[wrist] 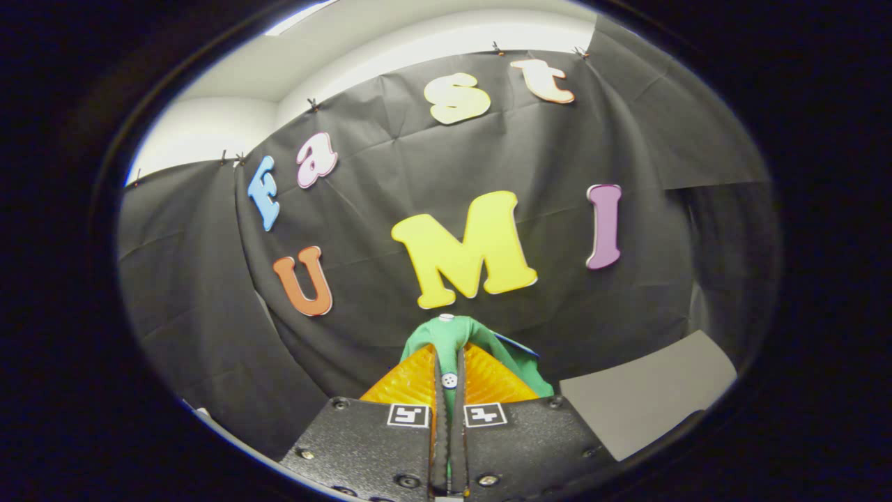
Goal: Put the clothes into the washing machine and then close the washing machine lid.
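Currently, left to right: black cloth wall fills background, white ceiling strip above. Tool centre, fingers nearly together, both pressing on green garment. Garment bunched at fingertips, fold rising ahead of them, rest draping to right side; lower part hidden behind fingers. White button visible in narrow gap between fingers, second button at top of bunch. Small blue edge beside garment, identity unclear. Grey flat panel beyond, right of tool, partly cut off; cannot tell what it belongs to.
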The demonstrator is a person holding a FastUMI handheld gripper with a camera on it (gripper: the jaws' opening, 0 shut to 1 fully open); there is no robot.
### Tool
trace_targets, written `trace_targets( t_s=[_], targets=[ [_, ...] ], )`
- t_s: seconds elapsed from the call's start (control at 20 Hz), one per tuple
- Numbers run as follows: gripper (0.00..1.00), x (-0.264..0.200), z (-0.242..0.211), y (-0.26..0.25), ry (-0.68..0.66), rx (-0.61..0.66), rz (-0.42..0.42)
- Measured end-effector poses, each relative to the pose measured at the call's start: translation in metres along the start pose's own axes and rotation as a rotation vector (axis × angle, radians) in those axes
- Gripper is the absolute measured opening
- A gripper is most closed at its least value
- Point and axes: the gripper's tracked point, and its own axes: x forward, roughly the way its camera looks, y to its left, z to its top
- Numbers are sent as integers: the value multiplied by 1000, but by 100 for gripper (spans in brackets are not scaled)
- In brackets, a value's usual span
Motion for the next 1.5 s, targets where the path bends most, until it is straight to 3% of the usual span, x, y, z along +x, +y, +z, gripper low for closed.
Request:
trace_targets(
  t_s=[0.25, 0.45, 0.65, 1.05, 1.5],
  targets=[
    [5, 43, -61, 52, 95, 23, 33],
    [5, 71, -124, 55, 187, 48, 10],
    [5, 101, -185, 37, 274, 72, -50],
    [5, 134, -283, -43, 444, 146, -216],
    [5, 129, -399, -59, 717, 181, -263]
  ],
)
